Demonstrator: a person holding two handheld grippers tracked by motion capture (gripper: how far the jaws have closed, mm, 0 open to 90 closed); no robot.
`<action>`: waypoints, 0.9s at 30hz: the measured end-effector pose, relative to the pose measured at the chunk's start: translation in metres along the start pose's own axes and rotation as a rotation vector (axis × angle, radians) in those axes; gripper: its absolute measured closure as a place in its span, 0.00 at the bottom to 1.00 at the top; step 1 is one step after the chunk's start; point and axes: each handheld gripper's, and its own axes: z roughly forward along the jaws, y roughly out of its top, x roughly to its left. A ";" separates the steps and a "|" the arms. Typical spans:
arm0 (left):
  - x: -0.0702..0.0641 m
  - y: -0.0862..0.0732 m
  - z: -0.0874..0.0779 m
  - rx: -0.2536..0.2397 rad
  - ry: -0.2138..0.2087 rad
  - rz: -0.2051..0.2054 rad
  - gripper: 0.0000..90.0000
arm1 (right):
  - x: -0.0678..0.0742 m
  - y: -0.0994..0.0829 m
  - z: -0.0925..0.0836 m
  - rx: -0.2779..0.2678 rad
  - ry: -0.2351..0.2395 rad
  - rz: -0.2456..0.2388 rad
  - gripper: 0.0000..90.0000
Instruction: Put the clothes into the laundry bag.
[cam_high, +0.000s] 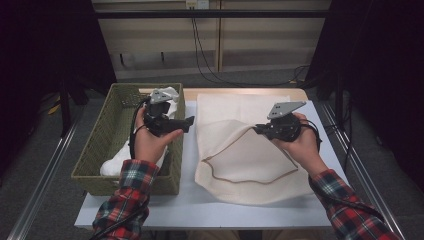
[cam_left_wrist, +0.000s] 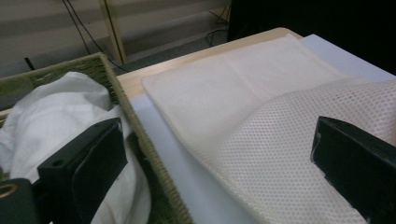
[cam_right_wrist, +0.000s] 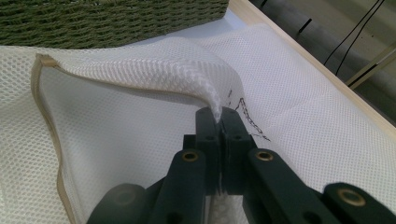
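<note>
A cream mesh bag (cam_high: 240, 155) with a tan-trimmed mouth lies on the white table top (cam_high: 210, 210). My right gripper (cam_high: 257, 129) is shut on the upper layer of the bag's mouth and holds it lifted, so the bag gapes. In the right gripper view the jaws (cam_right_wrist: 219, 114) pinch the mesh fold (cam_right_wrist: 140, 70). My left gripper (cam_high: 190, 121) hovers open over the right rim of the green woven basket (cam_high: 100, 135), pointing toward the bag, with nothing between its wide jaws (cam_left_wrist: 219, 149). A white garment (cam_high: 112, 165) lies in the basket, also seen as white cloth (cam_left_wrist: 56, 107).
The basket stands on the table's left end; its rim (cam_left_wrist: 140, 126) lies close under the left gripper. Beyond the table's wooden far edge (cam_high: 240, 92) are shelving and hanging cables (cam_high: 200, 50). Metal rails (cam_high: 45, 175) run along both sides.
</note>
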 end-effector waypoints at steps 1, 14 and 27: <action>0.002 0.000 -0.001 0.002 0.005 -0.003 0.03 | 0.000 0.000 0.000 0.000 0.000 0.000 0.98; 0.042 -0.010 -0.013 0.052 0.101 -0.032 0.04 | 0.000 -0.001 0.001 0.007 0.003 0.003 0.98; 0.071 -0.030 0.001 0.146 0.153 -0.077 0.04 | -0.003 -0.003 0.000 0.007 0.000 0.010 0.98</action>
